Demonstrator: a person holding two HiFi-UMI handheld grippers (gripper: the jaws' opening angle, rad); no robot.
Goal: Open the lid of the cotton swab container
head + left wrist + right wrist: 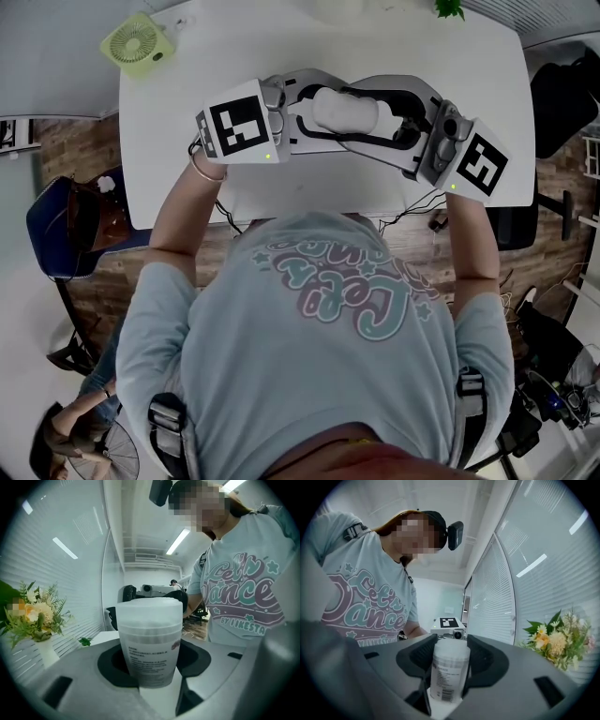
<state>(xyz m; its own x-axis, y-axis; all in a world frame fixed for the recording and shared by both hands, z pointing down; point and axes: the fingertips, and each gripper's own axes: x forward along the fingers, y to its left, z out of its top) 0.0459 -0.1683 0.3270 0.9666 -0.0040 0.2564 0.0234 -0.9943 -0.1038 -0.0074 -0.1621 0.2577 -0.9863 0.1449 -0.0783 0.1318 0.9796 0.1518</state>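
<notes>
Two tools close on one cotton swab container (345, 110), which stands upright over the white table (187, 178) just ahead of the person. Whether its base rests on the table cannot be told. The left tool (151, 663) comes in from one side and pinches the translucent body low down, by the printed label. The right tool (451, 663) comes in from the opposite side and pinches the same container between its dark pads. The lid (149, 616), the wider band at the top, looks fully seated, so the opening appears not yet begun.

The main risk, as I judge it, is that both grips sit on the body and neither on the lid. Pulling apart would then only drag the container around. The two sets of jaws also overlap around it and could knock into each other during a regrip.

The wall looks thin, so a hard squeeze may bow it and bind the lid tighter. A light grip could let the smooth plastic twist or slip out.

If the lid frees suddenly, the body may jerk or tip and spill swabs across the table.
</notes>
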